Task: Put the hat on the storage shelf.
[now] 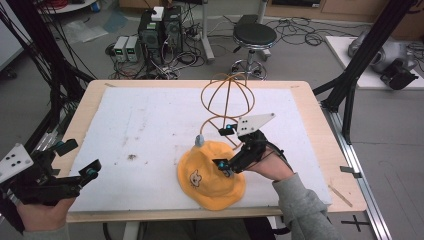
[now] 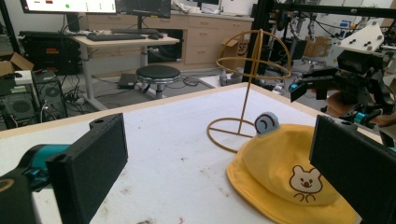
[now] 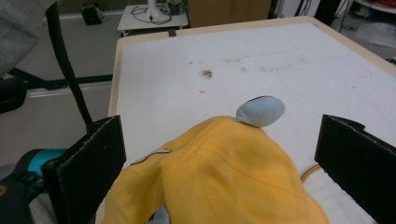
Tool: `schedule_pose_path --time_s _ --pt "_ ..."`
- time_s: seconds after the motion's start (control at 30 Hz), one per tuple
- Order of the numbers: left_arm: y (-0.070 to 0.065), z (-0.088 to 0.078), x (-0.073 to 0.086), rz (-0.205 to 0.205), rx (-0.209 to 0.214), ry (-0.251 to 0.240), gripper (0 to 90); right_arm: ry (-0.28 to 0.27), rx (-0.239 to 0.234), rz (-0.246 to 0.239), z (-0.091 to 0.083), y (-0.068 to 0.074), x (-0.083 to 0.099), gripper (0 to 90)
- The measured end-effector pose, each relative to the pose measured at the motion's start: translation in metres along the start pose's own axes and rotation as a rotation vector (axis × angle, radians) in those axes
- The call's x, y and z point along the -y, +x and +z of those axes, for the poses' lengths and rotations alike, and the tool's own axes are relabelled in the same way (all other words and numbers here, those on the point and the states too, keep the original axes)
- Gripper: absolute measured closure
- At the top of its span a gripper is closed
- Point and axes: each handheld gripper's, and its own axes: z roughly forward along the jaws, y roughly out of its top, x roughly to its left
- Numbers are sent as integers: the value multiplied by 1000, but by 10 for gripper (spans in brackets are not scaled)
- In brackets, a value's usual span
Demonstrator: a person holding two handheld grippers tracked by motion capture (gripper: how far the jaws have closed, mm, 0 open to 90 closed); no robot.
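1. Left gripper (image 1: 75, 172) at the table's (image 1: 305, 95) front-left corner, off the white mat (image 1: 150, 115); jaws spread wide, nothing betw. them; well apart from the hat.
2. Hat (image 1: 210, 175) lies front-centre on the mat, brim flat, crown up; yellow w/ a bear face toward the front-left; blue ear (image 1: 199, 140) at its far edge, toward the stand; roughly round, so no clear long axis.
3. Wire stand (image 1: 227, 102) upright just behind the hat; its base ring is by the ear.
4. Right gripper (image 1: 226, 148) over the hat's right side; jaws wide, either side of the crown, not closed on it.
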Motion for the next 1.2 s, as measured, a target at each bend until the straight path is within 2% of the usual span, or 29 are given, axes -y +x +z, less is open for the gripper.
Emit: schedule_pose_path --time_s 0.23,0.7,0.73,0.77,1.03,1.07,1.13,1.2 --pt "0 -2 1 -2 -3 1 47 40 -19 -23 13 0 3 16" --pt "1 -4 1 -5 -9 0 47 64 -50 -3 29 -2 13 89" --pt "1 -4 1 -7 -9 -2 47 66 -49 -3 29 -2 13 126" --pt "0 -4 1 -10 -9 -2 47 63 -68 -6 30 -2 14 155" --pt "1 -3 1 -6 -7 1 47 67 -79 6 28 -4 15 211" --pt "1 -3 2 -6 -7 3 47 68 -89 5 28 -4 16 255" --pt "0 -3 2 -5 -6 4 47 70 -90 2 28 -4 16 273" --pt "0 -3 1 -3 -7 5 47 73 -94 -3 27 -4 15 331"
